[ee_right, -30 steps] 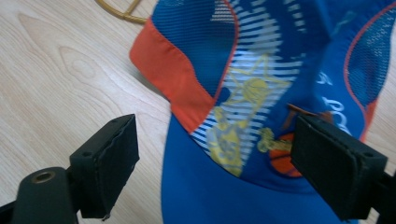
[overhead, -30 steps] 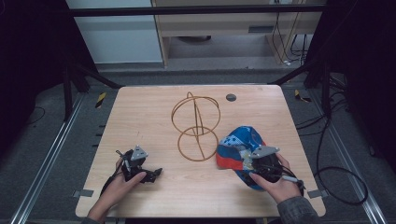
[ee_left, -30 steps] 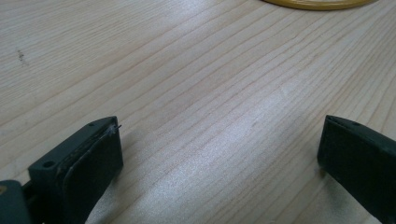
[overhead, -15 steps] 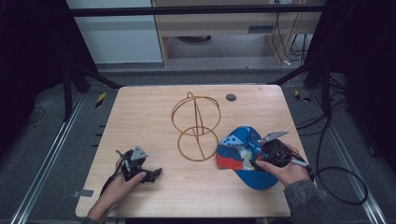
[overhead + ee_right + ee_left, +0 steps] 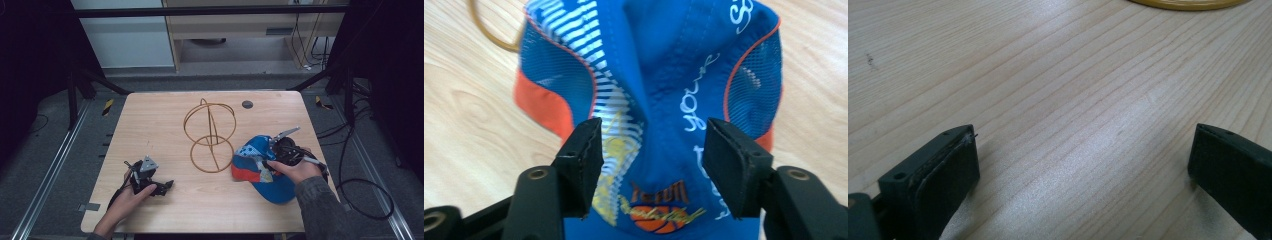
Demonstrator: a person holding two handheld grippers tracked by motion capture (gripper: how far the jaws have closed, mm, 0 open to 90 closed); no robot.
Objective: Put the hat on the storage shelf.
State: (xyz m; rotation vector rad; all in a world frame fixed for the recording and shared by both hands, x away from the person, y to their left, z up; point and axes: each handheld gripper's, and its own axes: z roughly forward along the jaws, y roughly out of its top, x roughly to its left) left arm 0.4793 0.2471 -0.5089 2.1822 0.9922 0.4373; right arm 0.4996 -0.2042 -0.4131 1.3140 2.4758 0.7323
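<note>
Right gripper (image 5: 651, 167), jaws just closing, pinches the crumpled blue mesh cap (image 5: 664, 80); left gripper (image 5: 1083, 165) open

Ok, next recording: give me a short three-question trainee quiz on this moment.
1. True or false: the left gripper holds the cap.
2. What lies between the right gripper's jaws?
A. the wire stand
B. the cap's blue crown
C. bare table
3. Which thing stands upright mid-table, left of the cap in the high view?

Key:
1. False. Its jaws stand wide apart over bare table.
2. B. The jaws have just been closing around the bunched crown.
3. The gold wire stand, made of rings.
</note>
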